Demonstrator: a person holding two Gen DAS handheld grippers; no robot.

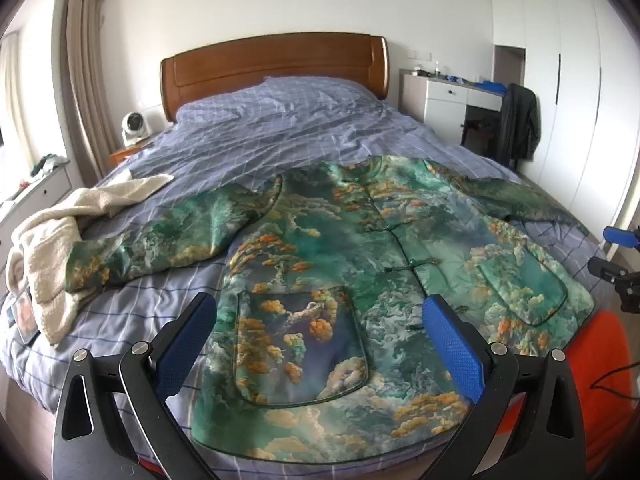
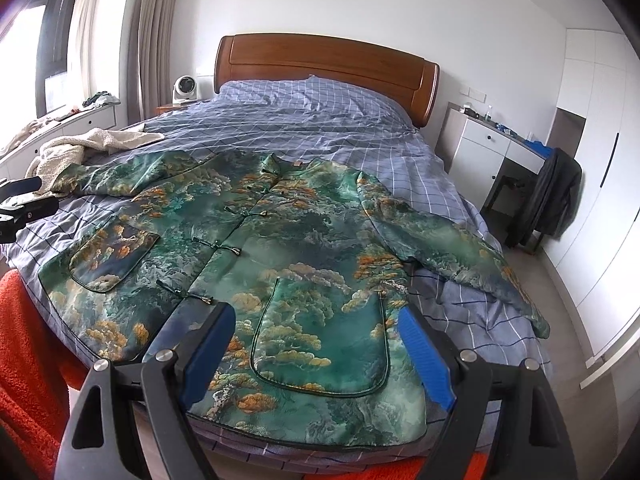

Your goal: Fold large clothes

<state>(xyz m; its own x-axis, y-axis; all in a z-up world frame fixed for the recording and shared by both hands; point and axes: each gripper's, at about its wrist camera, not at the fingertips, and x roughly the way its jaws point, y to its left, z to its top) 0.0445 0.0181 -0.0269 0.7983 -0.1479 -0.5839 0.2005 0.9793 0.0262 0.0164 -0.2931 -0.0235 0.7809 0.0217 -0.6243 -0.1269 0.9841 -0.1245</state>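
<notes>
Two tools hang spread and empty over the bed's (image 1: 320, 128) foot: left tool (image 1: 320, 344), right tool (image 2: 316, 348). The green jacket (image 2: 280, 248) lies flat there (front up, sleeves out).

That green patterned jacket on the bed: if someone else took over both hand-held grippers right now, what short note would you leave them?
Left hand-held gripper: open, empty, hovering over the jacket's hem by one patch pocket.
Right hand-held gripper: open, empty, over the other patch pocket.
Green patterned jacket: lying flat, front up and buttoned, on the blue checked bedcover, both sleeves spread outward. A cream fleece garment lies crumpled near the left sleeve.
Done: jacket laid out.
Left: all folding; probably the sleeves go in first, then the body. The fleece looks unfolded too.
</notes>
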